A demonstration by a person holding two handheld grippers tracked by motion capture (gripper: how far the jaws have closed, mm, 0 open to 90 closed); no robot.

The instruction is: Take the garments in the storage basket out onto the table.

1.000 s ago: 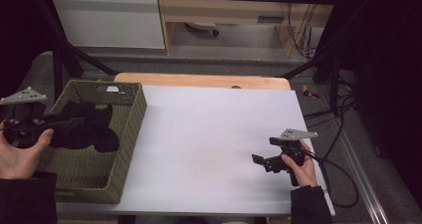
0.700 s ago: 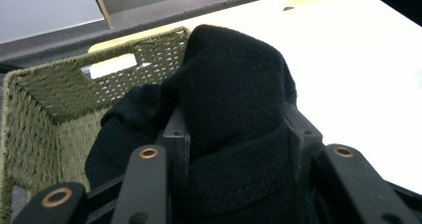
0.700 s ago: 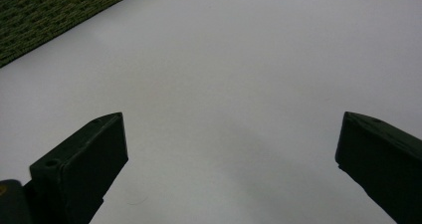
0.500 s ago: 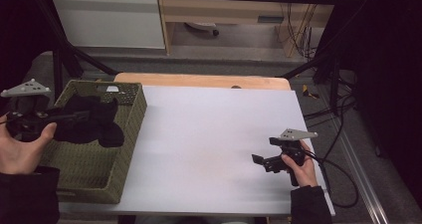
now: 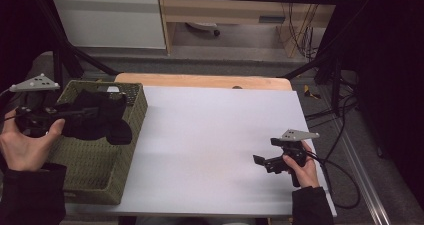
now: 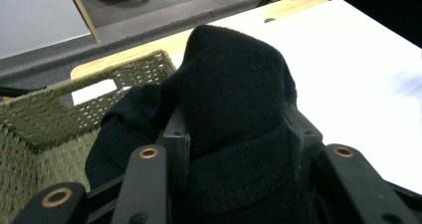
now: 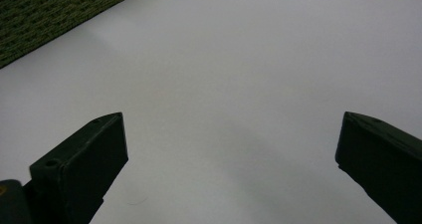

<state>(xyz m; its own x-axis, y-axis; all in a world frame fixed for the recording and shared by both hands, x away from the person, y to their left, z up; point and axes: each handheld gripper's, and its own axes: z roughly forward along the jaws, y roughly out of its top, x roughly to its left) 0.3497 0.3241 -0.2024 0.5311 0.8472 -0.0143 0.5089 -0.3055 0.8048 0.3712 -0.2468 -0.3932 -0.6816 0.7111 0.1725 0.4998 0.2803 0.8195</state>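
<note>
- Dim room: white cabinet and wooden shelving behind, cables on floor at right. White table (image 5: 220, 150), wooden strip along far edge.
- Green woven basket (image 5: 100, 160) at table's left edge.
- Left gripper (image 5: 92, 112), jaws pinching a black knitted garment (image 6: 234, 99), has lifted it higher above the basket over the last second; likely being taken out.
- Right gripper (image 5: 260, 161) unmoved near right edge, jaws spread, empty.

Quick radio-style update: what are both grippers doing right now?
Left gripper shut on black cloth, above green basket. Right gripper open, empty, over white table. Nothing in the way.
</note>
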